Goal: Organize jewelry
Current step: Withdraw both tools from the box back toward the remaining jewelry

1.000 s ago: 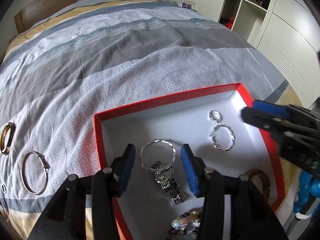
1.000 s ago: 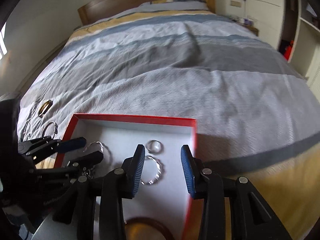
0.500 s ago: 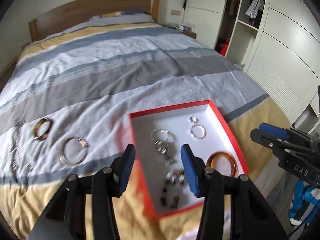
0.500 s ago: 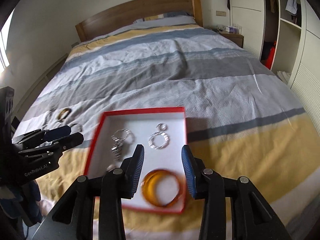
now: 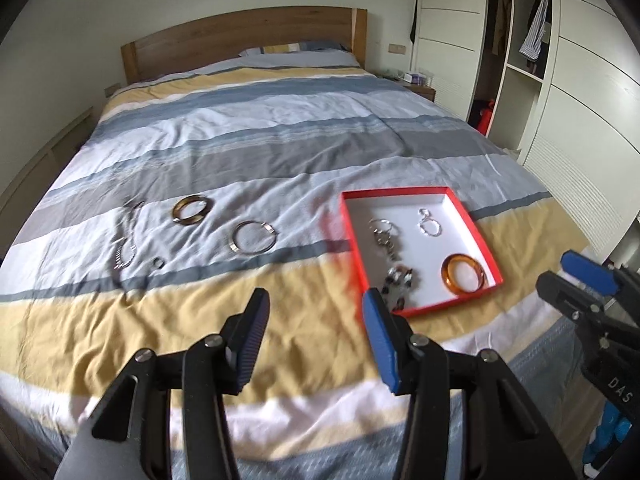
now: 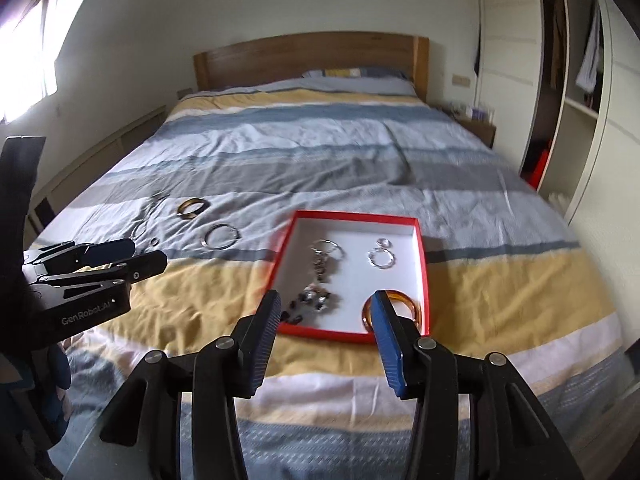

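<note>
Item: red box [image 5: 472,226], white-lined, lying on the striped bedcover [image 5: 280,128] toward the foot of the bed, already stocked with an amber bangle [image 5: 463,274], a twisted silver hoop [image 5: 430,227] with a smaller ring beside it, a silver bracelet with a watch-like piece [image 5: 384,234], and a dark beaded cluster [image 5: 398,280]. Item: loose stock outside the box, all to its left on the cover: a silver bangle [image 5: 254,237] nearest the box, a tortoiseshell bangle [image 5: 191,209] further left and up the bed, a small ring [image 5: 159,263], and a chain [image 5: 126,248] whose long axis runs roughly up and down the bed; its exact form is hard to read, so I list it as a necklace or bracelet with reserve. Item: my left gripper [image 5: 316,340], jaws standing apart with nothing between them, hanging over the yellow stripe short of the loose pieces. Item: my right gripper [image 6: 324,338], jaws just opened further and likewise empty, sitting before the near edge of the box. Governing relation: the remaining pieces lie ahead and to the left of my left gripper, well apart from the right one, so I judge the left hand the nearer tool, with the silver bangle its closest candidate and the box to its right for the drop.
</note>
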{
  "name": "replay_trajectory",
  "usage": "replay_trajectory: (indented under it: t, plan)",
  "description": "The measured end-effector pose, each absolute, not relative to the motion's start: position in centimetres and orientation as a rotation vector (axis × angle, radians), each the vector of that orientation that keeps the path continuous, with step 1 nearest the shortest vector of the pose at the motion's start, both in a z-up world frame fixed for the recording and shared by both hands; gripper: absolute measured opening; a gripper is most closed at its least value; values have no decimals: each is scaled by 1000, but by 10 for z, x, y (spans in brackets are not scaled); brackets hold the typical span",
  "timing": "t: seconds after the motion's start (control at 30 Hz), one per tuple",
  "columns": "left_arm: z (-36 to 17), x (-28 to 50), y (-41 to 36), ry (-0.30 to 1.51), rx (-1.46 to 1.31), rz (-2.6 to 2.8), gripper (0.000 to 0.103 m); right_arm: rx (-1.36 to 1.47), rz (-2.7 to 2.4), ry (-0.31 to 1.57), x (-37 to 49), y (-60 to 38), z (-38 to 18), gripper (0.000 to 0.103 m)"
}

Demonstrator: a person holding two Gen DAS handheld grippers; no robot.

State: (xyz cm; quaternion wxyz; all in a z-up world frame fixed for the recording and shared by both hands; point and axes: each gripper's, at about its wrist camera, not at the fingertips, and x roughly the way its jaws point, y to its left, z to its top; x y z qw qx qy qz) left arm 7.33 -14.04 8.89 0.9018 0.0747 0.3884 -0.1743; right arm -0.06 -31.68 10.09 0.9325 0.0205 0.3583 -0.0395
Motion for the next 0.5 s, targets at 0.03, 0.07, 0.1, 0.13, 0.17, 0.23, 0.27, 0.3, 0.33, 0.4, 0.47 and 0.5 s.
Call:
replay_trajectory:
  t: [0.03, 0.07, 0.1, 0.13, 0.17, 0.23, 0.27, 0.3, 0.33, 0.4, 0.47, 0.5]
  plan:
    - [89, 68, -136, 798, 157, -356, 47, 25, -77, 724, -6, -309, 105, 47]
    - [90, 63, -130, 794, 160, -351, 47, 10, -73, 717, -11, -302, 108, 47]
    - [91, 58, -124, 790, 160, -345, 47, 2, -71, 713, -13, -298, 110, 47]
    - [91, 53, -116, 786, 155, -340, 47, -11, -66, 706, -17, -292, 114, 47]
    - [92, 49, -111, 782, 148, -336, 47, -20, -64, 699, -20, -288, 117, 47]
    - [95, 42, -95, 774, 130, -323, 47, -42, -57, 682, -27, -275, 126, 47]
    - [96, 39, -85, 769, 116, -313, 47, -51, -54, 676, -30, -270, 129, 47]
    - [98, 37, -78, 767, 106, -306, 47, -60, -51, 670, -33, -265, 132, 47]
    - [98, 35, -71, 765, 94, -300, 47, -71, -45, 664, -35, -259, 135, 47]
    - [98, 31, -54, 765, 69, -284, 47, -87, -33, 658, -39, -248, 139, 47]
    - [98, 27, -37, 764, 46, -267, 47, -105, -20, 656, -43, -237, 141, 47]
    - [97, 26, -30, 764, 38, -257, 47, -111, -14, 656, -44, -232, 142, 47]
